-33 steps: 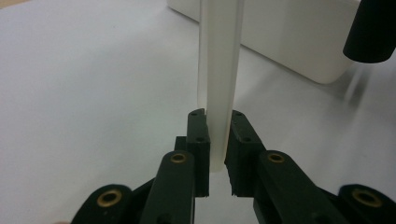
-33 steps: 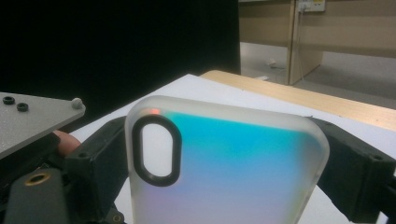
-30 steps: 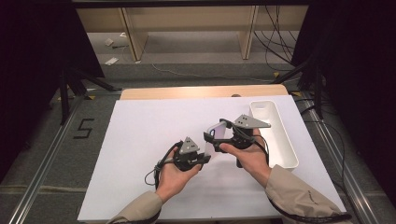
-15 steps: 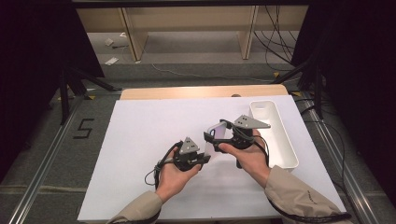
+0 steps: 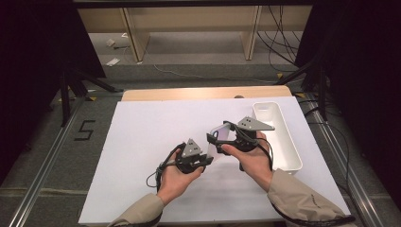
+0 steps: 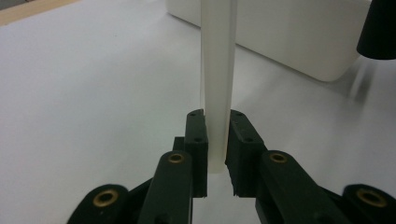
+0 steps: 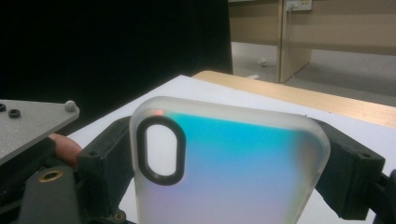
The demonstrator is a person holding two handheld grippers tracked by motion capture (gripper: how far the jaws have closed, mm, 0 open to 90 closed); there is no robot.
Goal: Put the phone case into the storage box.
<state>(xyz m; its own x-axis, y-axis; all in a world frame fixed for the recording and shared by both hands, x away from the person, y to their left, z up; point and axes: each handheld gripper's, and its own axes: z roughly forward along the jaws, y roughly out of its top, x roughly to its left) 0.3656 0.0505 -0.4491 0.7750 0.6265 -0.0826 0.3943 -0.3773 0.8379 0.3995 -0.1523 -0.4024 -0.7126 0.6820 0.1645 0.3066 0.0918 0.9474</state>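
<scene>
A frosted, translucent phone case point(image 5: 217, 142) with an oval camera hole is held above the white table point(image 5: 137, 142) between both grippers. In the right gripper view its back point(image 7: 229, 168) shimmers blue to pink, and my right gripper point(image 7: 226, 163) is shut across its width, one jaw on each long side. My left gripper point(image 6: 217, 135) is shut on the thin edge of the case point(image 6: 217, 70), which rises straight up between the pads. These jaws have just eased open very slightly, with the case still between them. From above, the left gripper point(image 5: 207, 158) sits below and left of the right gripper point(image 5: 220, 132).
A long white bin point(image 5: 276, 137) lies along the table's right side, close behind the right hand; it also shows in the left gripper view point(image 6: 289, 42). A wooden strip point(image 5: 203, 93) borders the far edge. Metal rails run along both sides of the floor.
</scene>
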